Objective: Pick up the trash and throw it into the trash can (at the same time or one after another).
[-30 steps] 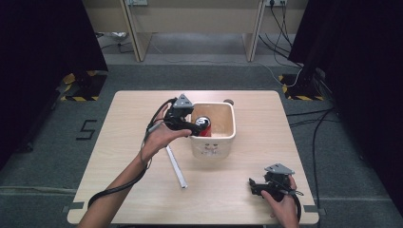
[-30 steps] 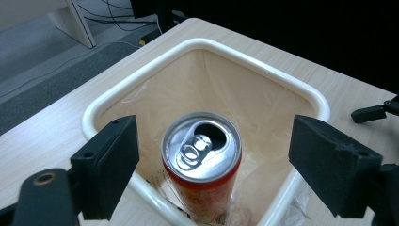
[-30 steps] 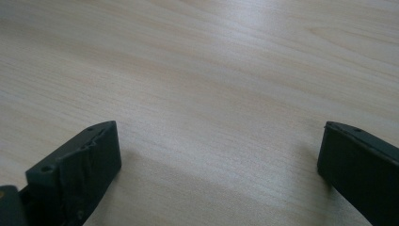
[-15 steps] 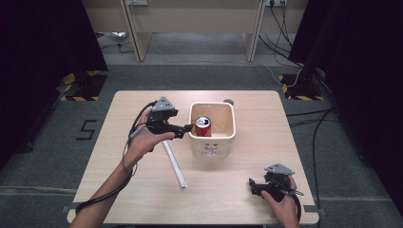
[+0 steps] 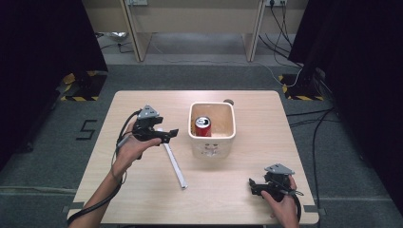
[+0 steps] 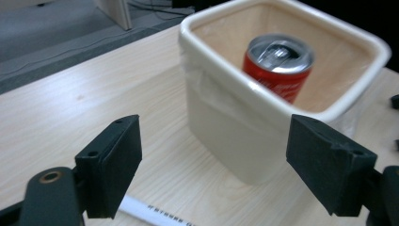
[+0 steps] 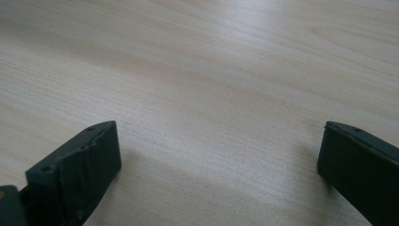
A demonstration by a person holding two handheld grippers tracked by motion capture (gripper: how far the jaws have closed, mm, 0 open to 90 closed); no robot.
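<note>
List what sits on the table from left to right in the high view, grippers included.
Left gripper → white tube → cream bin holding the red can → right gripper, low at the near right edge.

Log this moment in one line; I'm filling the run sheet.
left gripper: open, empty, beside tub | can: upright in tub | right gripper: open, over table
</note>
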